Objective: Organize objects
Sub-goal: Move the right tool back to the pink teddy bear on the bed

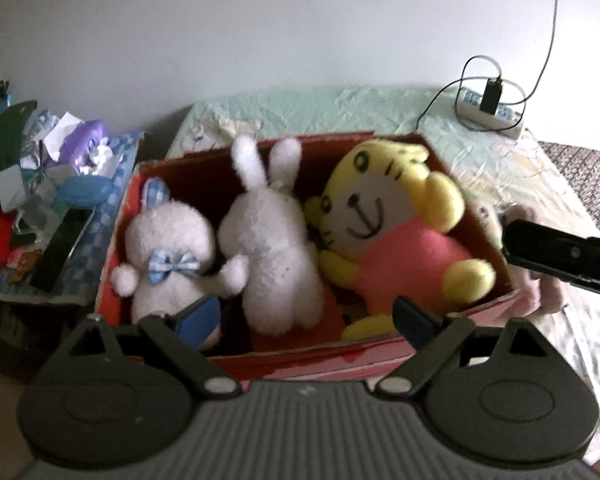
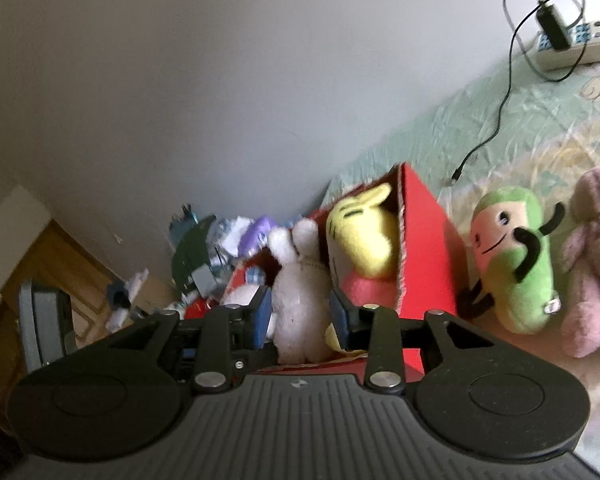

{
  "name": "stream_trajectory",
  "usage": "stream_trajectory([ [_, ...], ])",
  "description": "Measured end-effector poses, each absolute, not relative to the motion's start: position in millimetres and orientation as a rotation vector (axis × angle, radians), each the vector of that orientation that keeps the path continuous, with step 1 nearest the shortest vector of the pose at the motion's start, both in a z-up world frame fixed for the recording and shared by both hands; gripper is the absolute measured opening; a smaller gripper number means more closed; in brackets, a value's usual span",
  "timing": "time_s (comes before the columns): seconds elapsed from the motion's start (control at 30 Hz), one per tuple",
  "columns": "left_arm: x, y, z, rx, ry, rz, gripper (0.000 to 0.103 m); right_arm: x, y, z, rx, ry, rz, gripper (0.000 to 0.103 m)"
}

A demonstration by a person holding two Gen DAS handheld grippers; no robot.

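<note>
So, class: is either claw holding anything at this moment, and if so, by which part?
Nothing is held. The left claw and the right claw both stand open above the red box, gripping none of the toys.

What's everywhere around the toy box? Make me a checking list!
Surface: pale green quilted cover.
Job's things: red box holds white bow-tie bunny, white rabbit, yellow tiger; green plush and pink plush lie outside.
Clutter: messy pile left of the box.
Grippers: left gripper open; right gripper open, both empty.
Cables: power strip, black cord.
Surroundings: plain wall.
</note>
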State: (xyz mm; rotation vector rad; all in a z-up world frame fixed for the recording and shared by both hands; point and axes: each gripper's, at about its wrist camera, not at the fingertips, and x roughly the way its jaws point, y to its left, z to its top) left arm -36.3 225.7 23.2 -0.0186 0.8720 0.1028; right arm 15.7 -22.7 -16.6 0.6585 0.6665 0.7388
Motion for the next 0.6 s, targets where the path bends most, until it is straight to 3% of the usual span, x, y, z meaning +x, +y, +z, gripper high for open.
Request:
stream_trajectory([
  [0.2, -43, 192, 46, -0.018, 0.789, 0.011, 0.094, 1, -68, -13, 0.731, 0.579, 0.673, 0.036],
  [0.6, -44, 86, 38, 0.047, 0.754, -0.283, 0.094, -12, -158, -49, 0.771, 0.635, 0.373, 0.037],
])
